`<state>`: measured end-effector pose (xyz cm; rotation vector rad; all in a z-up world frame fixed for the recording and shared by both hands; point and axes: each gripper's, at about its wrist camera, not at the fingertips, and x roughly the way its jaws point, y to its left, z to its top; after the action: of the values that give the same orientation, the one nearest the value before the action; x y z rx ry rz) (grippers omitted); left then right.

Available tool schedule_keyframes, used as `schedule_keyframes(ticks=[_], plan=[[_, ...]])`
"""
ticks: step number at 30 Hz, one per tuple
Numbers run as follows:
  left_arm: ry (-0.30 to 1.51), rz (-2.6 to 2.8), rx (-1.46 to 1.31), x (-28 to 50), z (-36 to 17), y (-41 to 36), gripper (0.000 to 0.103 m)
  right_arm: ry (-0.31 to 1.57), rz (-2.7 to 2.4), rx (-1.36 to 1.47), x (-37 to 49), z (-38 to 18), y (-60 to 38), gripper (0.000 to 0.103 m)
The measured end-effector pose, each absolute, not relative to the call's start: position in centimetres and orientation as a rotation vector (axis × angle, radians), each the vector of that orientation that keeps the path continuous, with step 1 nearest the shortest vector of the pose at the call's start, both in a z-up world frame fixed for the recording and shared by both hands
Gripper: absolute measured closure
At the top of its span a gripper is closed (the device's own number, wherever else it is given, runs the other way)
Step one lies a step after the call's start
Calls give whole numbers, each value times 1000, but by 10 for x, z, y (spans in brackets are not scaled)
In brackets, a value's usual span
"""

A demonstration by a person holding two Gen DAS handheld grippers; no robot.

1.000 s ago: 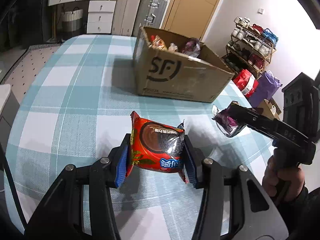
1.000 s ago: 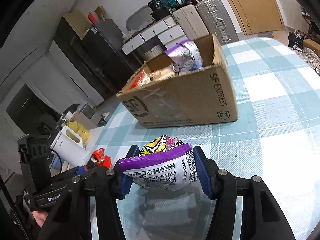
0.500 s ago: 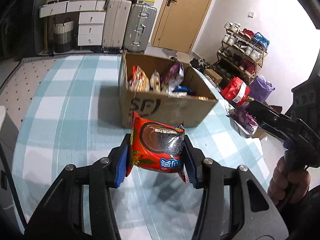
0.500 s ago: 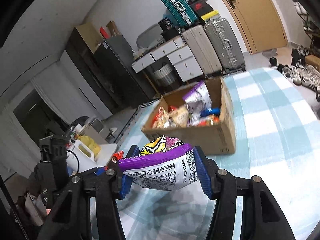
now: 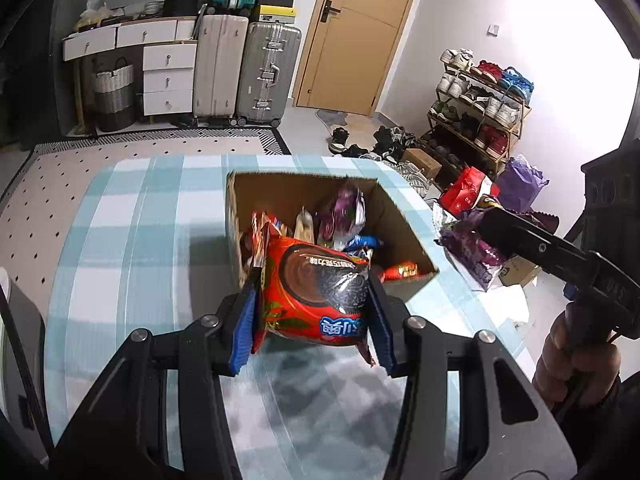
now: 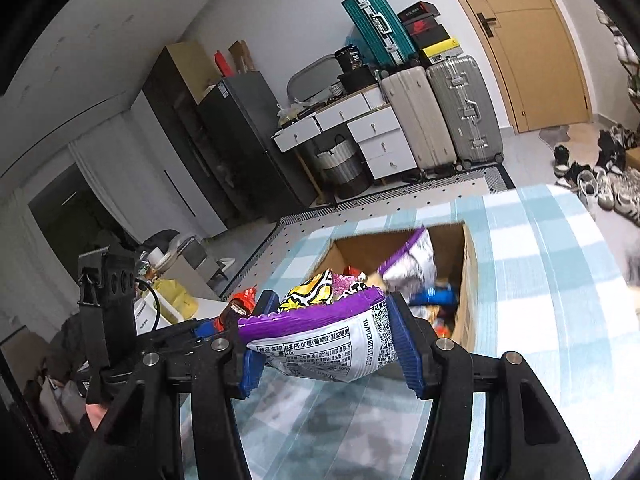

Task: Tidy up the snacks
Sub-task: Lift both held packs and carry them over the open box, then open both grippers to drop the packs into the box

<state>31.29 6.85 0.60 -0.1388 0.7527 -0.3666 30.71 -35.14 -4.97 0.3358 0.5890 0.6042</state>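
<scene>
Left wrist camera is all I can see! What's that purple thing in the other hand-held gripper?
Observer: A purple snack packet with a white printed back, squeezed between the blue pads of the right hand-held gripper.
Operator: Is there a picture on it?
Observer: Yes, a yellow and black cartoon print at its top.
Operator: What's past the white drawers, on my dark side?
Observer: A tall dark fridge stands against the wall there.

boxes – 1 (image 5: 404,236) | upright suitcases – 2 (image 5: 267,68) | held snack packets – 2 (image 5: 316,292)
</scene>
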Motion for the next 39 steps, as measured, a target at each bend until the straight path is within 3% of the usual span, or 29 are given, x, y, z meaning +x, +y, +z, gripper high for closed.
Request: schedule_keyframes(ticks=[12,29,31,34,39], plan=[[774,-377,-120,379,16,42,58,594,584,269,357,-37,-346,47],[813,-395,-71,448,-10,22,57,667,549,230,408,-73,-342,45],[809,-396,-68,452,-11,20,48,659,536,202,412,-78,-340,40],[795,-394,-48,455,-10,17,41,660,538,171,416,-86,-339,20],[776,-364,-30,449,-7,22,40,619,516,183,409,-86,-347,21]])
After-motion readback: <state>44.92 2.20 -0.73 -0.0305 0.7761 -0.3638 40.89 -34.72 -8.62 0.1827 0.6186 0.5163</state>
